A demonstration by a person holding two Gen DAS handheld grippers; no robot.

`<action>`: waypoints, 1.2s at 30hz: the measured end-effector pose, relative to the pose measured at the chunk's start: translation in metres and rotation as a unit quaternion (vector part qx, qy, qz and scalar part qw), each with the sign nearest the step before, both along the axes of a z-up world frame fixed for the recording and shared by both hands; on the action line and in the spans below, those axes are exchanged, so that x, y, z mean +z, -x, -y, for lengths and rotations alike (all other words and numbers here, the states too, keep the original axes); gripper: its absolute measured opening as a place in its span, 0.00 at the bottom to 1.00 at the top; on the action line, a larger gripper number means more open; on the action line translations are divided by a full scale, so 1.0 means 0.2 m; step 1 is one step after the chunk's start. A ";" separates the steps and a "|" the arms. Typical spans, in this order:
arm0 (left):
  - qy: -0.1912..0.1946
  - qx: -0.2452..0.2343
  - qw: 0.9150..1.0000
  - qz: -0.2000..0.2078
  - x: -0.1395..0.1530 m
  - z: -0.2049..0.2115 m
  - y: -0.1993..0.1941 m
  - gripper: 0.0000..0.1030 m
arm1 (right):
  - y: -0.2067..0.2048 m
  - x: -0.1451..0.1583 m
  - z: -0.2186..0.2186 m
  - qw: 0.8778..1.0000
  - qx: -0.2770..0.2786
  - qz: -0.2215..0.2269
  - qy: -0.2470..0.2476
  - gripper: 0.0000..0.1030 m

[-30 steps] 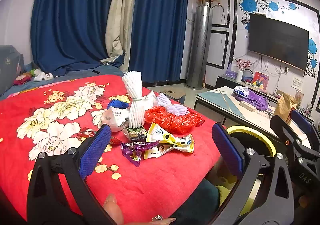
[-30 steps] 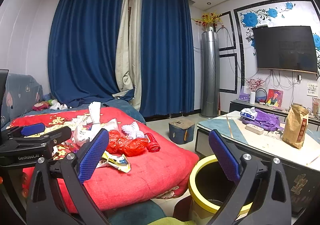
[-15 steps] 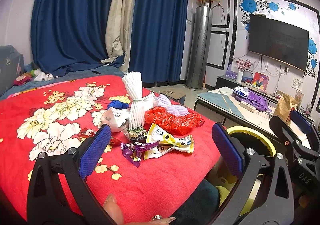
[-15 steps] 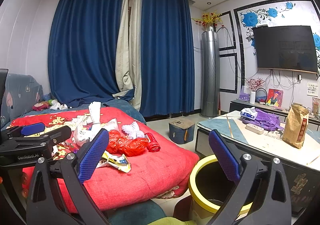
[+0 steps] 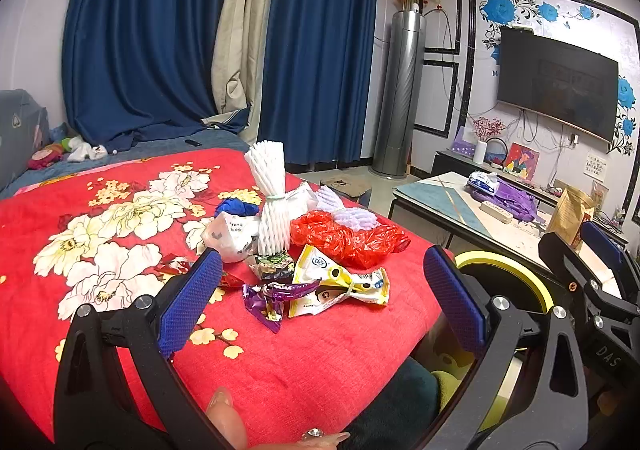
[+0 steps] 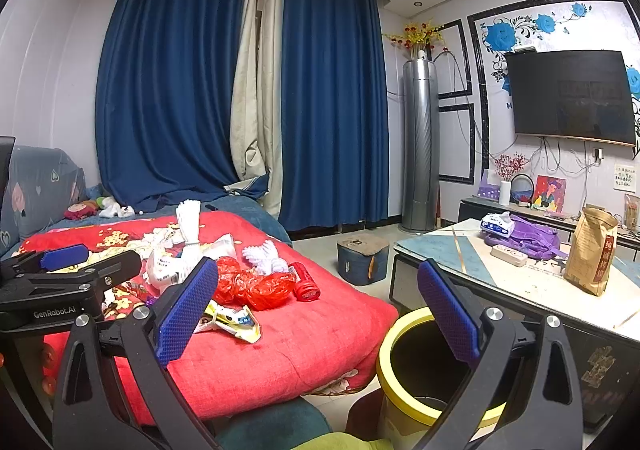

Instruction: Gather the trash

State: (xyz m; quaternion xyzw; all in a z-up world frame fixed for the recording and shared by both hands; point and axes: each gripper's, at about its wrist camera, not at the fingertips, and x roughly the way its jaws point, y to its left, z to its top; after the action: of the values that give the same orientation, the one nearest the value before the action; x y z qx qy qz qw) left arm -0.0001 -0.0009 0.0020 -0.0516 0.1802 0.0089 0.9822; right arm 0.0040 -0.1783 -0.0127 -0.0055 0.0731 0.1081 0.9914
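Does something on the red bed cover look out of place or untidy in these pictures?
Yes. A heap of trash lies on the red bed cover: a crumpled red plastic bag, a yellow snack wrapper, a purple wrapper and white foam netting. The yellow-rimmed bin stands beside the bed.

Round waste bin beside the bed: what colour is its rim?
Yellow rim, clearest in the right wrist view.
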 end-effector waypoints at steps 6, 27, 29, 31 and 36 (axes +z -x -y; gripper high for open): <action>0.001 -0.001 1.000 -0.003 0.00 0.00 0.00 0.90 | 0.00 0.00 0.00 1.000 0.003 -0.001 0.001 0.94; 0.025 0.108 0.992 -0.063 -0.08 -0.40 -0.06 0.90 | -0.20 -0.04 -0.36 0.976 0.192 -0.060 0.079 0.94; 0.029 0.120 0.990 -0.068 -0.08 -0.45 -0.06 0.90 | -0.24 -0.05 -0.42 0.972 0.206 -0.072 0.086 0.94; 0.034 0.134 0.988 -0.075 -0.09 -0.53 -0.06 0.90 | -0.28 -0.07 -0.46 0.968 0.221 -0.087 0.086 0.94; 0.067 0.151 0.981 -0.106 -0.15 -0.73 -0.07 0.90 | -0.38 -0.10 -0.57 0.957 0.247 -0.130 0.073 0.78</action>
State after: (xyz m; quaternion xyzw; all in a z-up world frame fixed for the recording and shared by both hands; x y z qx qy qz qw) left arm 0.0136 0.1446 -0.0282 -0.1428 0.2737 0.1500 0.9392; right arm 0.0793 -0.0653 -0.0336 -0.0815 0.2050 0.3442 0.9126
